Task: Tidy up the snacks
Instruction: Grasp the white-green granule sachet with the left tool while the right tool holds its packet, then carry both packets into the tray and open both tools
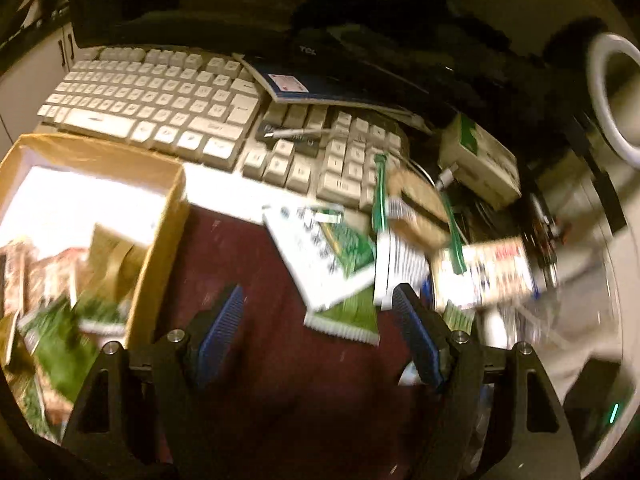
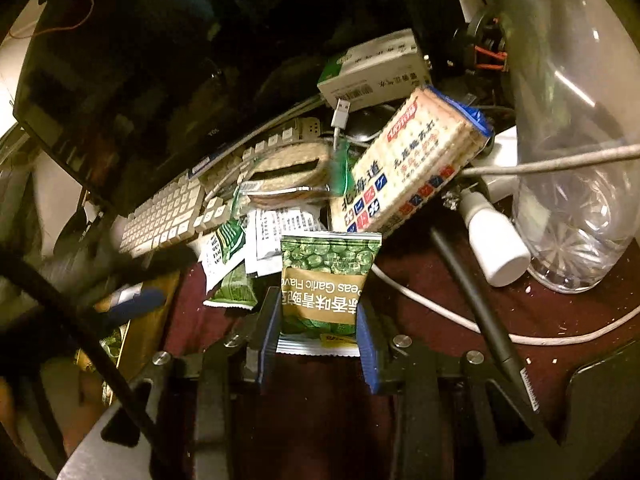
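Note:
In the right wrist view my right gripper [image 2: 318,326] is shut on a green garlic-pea packet [image 2: 326,280]. Its blue pads press both sides of the packet just above the maroon table [image 2: 420,320]. Behind it lie more small green and white packets [image 2: 234,276], a wafer pack [image 2: 288,168] and a tall cracker pack [image 2: 416,160]. In the blurred left wrist view my left gripper [image 1: 318,322] is open and holds nothing. It hangs over the table between a cardboard box [image 1: 160,248] with several snacks inside and the loose packets [image 1: 328,256].
A white keyboard [image 1: 160,108] and a dark monitor [image 2: 100,80] stand behind the snacks. On the right are a clear water bottle [image 2: 580,180], a small white bottle [image 2: 496,244], a black pen [image 2: 480,300], a white cable [image 2: 440,312] and a green-and-white carton [image 2: 376,68].

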`<state>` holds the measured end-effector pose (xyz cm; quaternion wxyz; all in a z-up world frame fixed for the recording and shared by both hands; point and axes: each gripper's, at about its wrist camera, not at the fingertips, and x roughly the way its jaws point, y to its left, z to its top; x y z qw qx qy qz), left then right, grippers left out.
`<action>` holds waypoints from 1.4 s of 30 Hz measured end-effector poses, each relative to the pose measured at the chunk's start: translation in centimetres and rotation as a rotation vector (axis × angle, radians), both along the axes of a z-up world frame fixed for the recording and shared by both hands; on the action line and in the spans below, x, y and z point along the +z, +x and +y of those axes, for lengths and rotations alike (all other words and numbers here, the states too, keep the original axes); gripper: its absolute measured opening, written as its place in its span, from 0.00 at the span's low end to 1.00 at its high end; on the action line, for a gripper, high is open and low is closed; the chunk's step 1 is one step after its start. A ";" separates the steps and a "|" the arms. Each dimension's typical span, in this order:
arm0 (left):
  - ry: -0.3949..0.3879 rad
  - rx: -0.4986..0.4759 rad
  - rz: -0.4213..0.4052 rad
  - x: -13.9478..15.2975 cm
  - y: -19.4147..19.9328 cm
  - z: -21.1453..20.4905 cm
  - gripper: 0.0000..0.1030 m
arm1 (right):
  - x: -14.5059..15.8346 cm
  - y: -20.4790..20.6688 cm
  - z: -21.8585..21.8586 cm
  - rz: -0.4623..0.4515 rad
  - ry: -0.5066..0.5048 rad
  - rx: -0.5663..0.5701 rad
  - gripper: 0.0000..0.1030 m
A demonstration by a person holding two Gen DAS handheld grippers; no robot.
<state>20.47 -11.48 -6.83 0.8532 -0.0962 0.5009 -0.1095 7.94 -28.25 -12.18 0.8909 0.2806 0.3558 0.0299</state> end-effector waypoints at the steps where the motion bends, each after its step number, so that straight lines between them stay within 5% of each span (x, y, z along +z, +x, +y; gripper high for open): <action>1: 0.009 0.018 0.012 -0.2 1.1 -0.3 0.75 | 0.0 -0.1 0.0 0.000 0.001 -0.001 0.34; 6: 0.042 0.096 0.131 -2.0 4.9 -1.2 0.75 | 0.0 -0.1 -0.1 -0.002 0.007 -0.001 0.34; 14: 0.103 0.135 0.119 -3.3 6.4 -2.1 0.74 | 0.0 -0.1 0.0 -0.002 0.003 0.003 0.34; 16: 0.115 0.096 0.112 -3.0 5.5 -2.1 0.56 | 0.0 0.0 0.0 -0.003 0.001 0.001 0.34; 22: 0.115 0.078 0.069 -1.3 0.5 0.7 0.37 | 0.1 -0.1 0.1 -0.007 -0.011 0.007 0.34; 31: -0.080 -0.031 -0.069 2.5 -8.8 4.5 0.25 | 0.6 -0.3 0.8 -0.039 -0.022 0.041 0.34; 42: -0.292 0.019 -0.179 5.7 -13.7 13.8 0.23 | 1.9 -0.9 2.8 -0.130 -0.067 0.112 0.34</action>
